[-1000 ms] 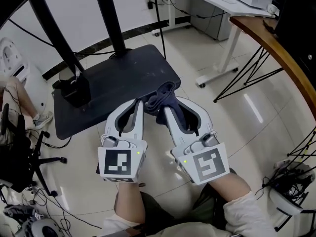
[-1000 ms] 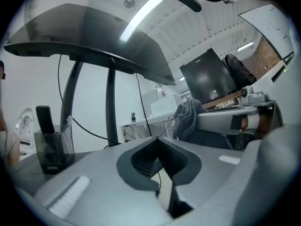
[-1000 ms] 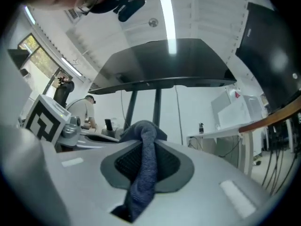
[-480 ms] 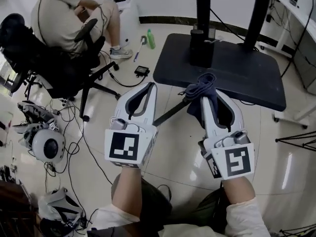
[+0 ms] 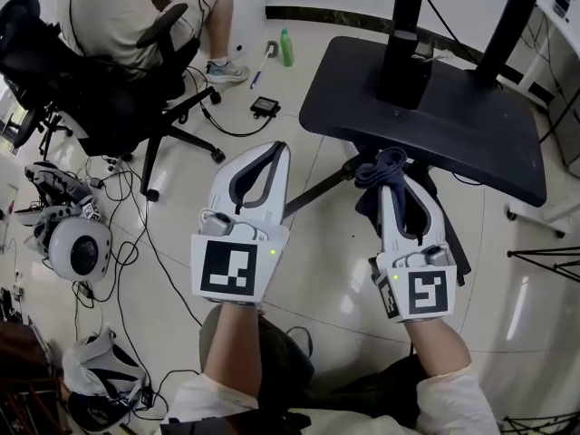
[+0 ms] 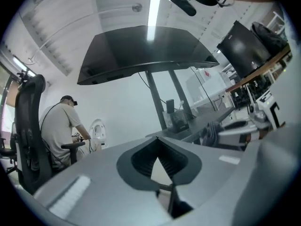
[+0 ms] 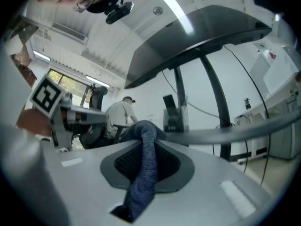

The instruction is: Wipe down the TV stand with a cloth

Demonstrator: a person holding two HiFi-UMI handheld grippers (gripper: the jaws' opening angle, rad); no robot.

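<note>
From above, the left tongs and right tongs hang at the front edge of the black TV stand, with a dark blue cloth bunched at the right tips. Left gripper view: tips pinched together on nothing. Right gripper view: clamped on the cloth, which droops down between them.

The dark blue cloth (bunched, pinched in the right tool) hangs at the black TV stand base's near edge.

The room is lit brightly and evenly by a ceiling strip light, which is mirrored in the dark screen and as pale streaks on the glossy floor. Both gripper views are bent and darkened at the edges, and the nearest surfaces are blurred.
</note>
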